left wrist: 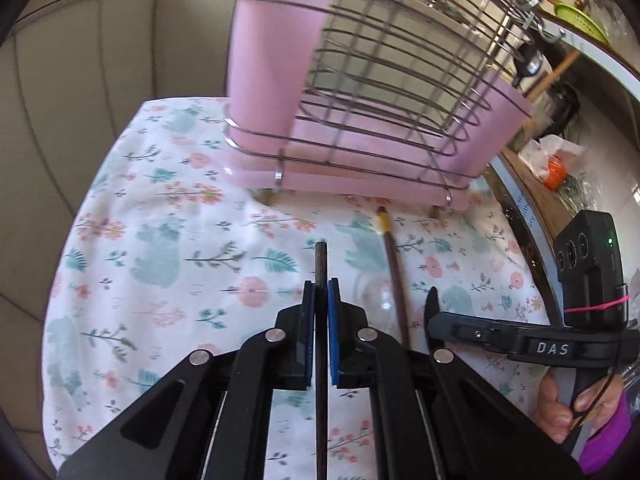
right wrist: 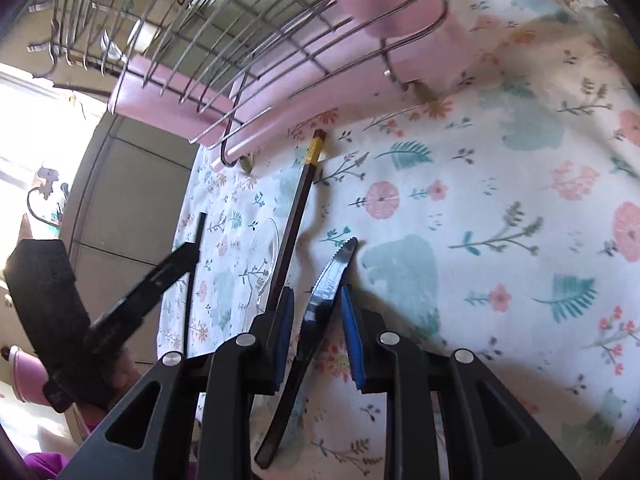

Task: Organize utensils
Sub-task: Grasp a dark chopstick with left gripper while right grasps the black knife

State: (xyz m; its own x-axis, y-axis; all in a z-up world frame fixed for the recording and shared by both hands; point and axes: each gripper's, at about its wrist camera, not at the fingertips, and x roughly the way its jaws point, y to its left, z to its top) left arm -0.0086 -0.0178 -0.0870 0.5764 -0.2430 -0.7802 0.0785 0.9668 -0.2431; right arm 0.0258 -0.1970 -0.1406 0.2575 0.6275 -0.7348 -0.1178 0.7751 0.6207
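A: Chopstick status?
B: One dark chopstick (left wrist: 321,280) is pinched between the blue pads of the left gripper (left wrist: 321,292), raised above the floral cloth (left wrist: 160,208). A second chopstick (left wrist: 394,264), yellow band near its end, lies on the cloth pointing at the pink wire rack (left wrist: 360,92).
A: Right side?
B: Right gripper (right wrist: 316,308) jaws spread; a serrated knife (right wrist: 330,276) sits between them, contact unclear. A clear spoon (right wrist: 266,256) lies just beside the banded chopstick.
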